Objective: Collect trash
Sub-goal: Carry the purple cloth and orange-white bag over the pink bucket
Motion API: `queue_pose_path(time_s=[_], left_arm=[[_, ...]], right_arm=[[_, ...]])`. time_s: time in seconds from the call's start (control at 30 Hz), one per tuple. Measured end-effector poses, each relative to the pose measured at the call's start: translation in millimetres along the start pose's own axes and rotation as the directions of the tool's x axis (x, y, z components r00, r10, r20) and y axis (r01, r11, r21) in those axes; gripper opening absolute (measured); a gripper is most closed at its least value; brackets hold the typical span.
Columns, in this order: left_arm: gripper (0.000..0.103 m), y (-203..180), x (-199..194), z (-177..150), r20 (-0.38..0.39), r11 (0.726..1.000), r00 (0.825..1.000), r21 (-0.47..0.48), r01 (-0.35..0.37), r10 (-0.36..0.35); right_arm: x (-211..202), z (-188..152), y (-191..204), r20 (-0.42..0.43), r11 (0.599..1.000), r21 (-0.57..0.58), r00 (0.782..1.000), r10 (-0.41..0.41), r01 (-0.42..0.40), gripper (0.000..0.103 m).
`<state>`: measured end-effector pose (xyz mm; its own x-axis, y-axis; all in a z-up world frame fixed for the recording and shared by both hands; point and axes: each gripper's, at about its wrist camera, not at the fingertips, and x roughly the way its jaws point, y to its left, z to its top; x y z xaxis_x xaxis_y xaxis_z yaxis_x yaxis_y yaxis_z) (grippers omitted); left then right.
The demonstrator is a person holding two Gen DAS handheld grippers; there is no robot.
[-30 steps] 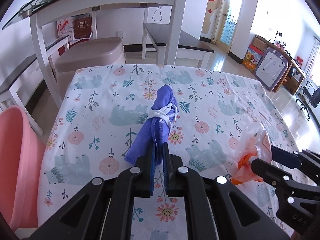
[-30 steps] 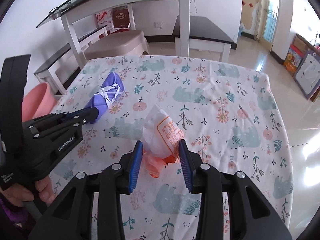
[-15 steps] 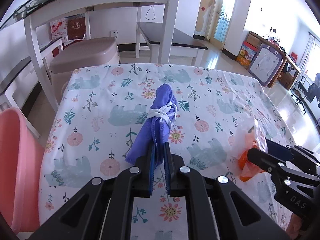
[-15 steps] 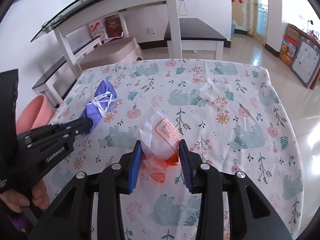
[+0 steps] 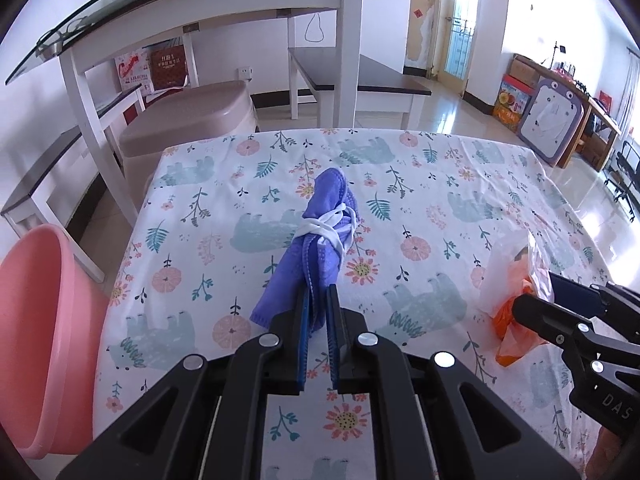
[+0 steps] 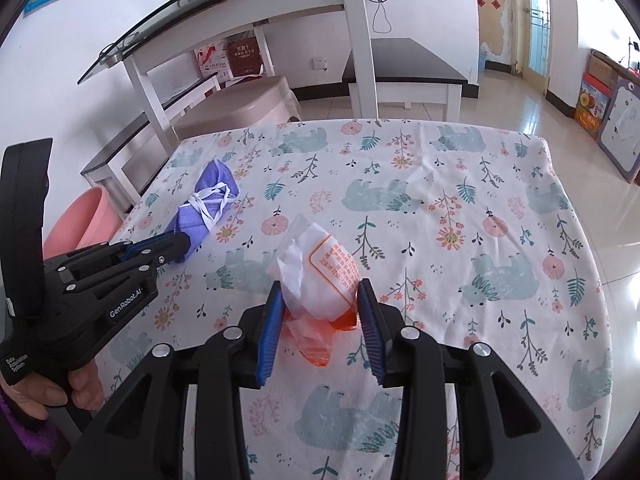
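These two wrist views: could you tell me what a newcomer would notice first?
The purple mask, rolled and tied with its white straps, lies left of centre on the bear-print tablecloth, its near end pinched in the closing left gripper. The right gripper straddles a white-and-orange plastic bag.

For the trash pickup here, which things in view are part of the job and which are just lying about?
Part of the job:
- purple face mask, pinched in the left gripper
- white and orange wrapper, between the right gripper fingers
- pink basin beside the table, the likely bin

Just lying about:
- floral tablecloth
- beige stool
- white glass-topped desk
- drawing board
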<state>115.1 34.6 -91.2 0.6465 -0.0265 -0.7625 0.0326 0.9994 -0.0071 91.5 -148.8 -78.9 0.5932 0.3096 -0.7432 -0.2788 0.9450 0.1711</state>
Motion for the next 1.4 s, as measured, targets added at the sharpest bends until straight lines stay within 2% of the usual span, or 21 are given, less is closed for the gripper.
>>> queue_pose_path(time_s=[0.37,0.73,1.07,1.4], left_arm=[[0.005,5,-27,-6,0.048,0.999,0.998,-0.034,-0.026,0.028],[0.005,28,-79,-9,0.098,0.994,0.993,-0.092,-0.059,0.068],[0.005,43,-118,-10,0.160,0.988,0.981,-0.123,-0.092,0.111],[0.005,69,-145,-12,0.199,0.975,0.967,-0.183,-0.122,0.159]], right_arm=[[-11,-2,-3,0.009,1.000,0.005,1.000,-0.013,0.013,0.037],[-42,15,12,0.099,0.999,-0.054,0.995,0.002,0.003,0.037],[-58,48,49,0.184,0.990,-0.134,0.981,0.068,-0.043,0.037],[-62,65,92,0.204,0.974,-0.207,0.969,0.140,-0.097,0.037]])
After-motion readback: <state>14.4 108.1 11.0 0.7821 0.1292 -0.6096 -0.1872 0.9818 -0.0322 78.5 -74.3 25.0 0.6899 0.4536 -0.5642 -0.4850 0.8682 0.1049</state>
